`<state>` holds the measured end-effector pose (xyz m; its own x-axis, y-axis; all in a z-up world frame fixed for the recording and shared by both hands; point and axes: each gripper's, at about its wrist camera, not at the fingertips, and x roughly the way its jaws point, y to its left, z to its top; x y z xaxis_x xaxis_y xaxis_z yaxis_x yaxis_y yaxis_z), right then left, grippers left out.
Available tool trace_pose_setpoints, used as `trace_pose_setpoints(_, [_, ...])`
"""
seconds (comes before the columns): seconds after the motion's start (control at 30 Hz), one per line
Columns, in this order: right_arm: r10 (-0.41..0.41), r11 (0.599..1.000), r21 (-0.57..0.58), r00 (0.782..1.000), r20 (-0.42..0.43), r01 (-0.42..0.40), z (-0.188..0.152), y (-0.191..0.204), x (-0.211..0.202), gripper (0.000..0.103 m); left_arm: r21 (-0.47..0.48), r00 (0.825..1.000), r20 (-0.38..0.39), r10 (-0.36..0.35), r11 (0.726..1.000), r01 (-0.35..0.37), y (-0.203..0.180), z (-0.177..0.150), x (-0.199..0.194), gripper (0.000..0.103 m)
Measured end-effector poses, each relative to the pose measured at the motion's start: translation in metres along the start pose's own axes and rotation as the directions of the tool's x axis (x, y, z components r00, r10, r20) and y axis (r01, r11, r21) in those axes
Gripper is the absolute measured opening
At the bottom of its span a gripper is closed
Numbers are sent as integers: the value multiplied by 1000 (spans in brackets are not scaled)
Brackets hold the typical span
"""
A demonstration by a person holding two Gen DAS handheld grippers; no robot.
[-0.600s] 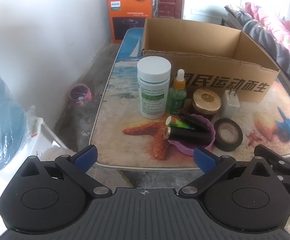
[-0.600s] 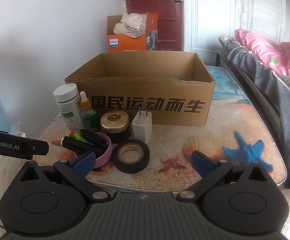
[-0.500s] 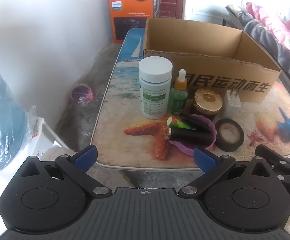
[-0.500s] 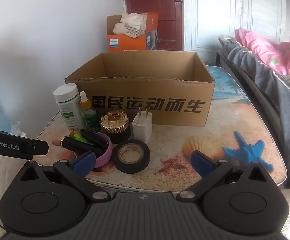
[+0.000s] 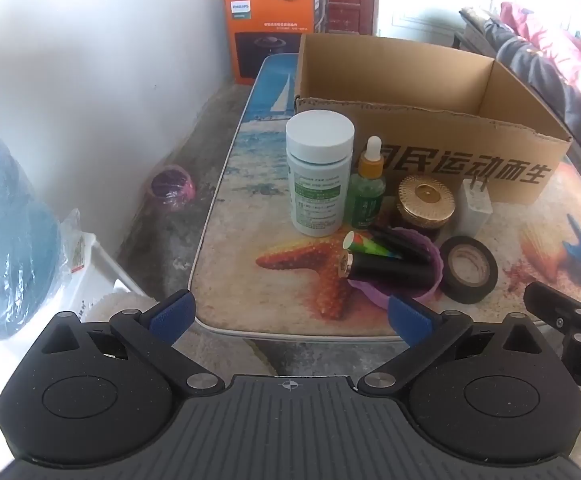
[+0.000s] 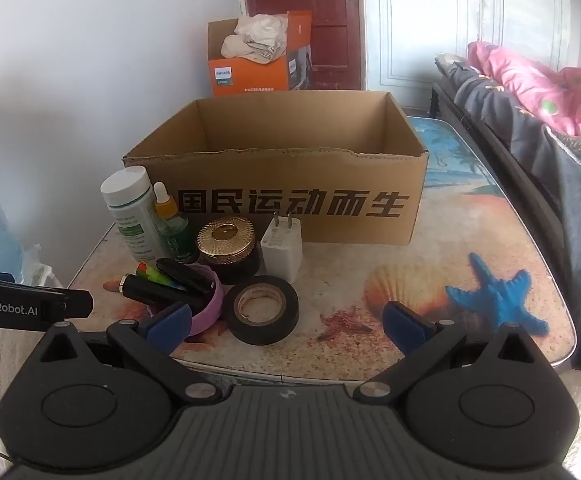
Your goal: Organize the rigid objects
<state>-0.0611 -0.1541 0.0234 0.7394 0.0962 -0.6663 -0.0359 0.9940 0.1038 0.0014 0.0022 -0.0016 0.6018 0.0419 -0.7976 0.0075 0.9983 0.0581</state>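
Note:
An open cardboard box (image 5: 430,128) (image 6: 290,204) stands on the table. In front of it stand a white pill bottle (image 5: 318,172) (image 6: 128,208), a green dropper bottle (image 5: 368,188) (image 6: 172,224), a gold-lidded jar (image 5: 424,200) (image 6: 228,246), a white charger (image 5: 475,206) (image 6: 282,250), a black tape roll (image 5: 468,270) (image 6: 262,310) and a purple bowl (image 5: 430,276) (image 6: 208,308) holding dark tubes. My left gripper (image 5: 290,316) is open and empty before the table's near edge. My right gripper (image 6: 286,322) is open and empty, near the tape roll.
The table (image 6: 470,248) has a beach print with a blue starfish (image 6: 498,300). An orange Philips box (image 5: 270,28) stands behind it. A blue water jug (image 5: 6,248) is at the left. A couch with pink bedding (image 6: 530,92) runs along the right.
The left gripper has drifted slightly; the objects sit a little to the right in its view. The right gripper has not visibly moved.

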Motion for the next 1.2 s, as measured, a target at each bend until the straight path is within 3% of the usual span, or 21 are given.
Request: trace_pose_setpoints(1.2, [-19,999,-38,1000,-21,19,8,10,3,103,-6,1000,-12,28,1000,-28,3,0,5,103])
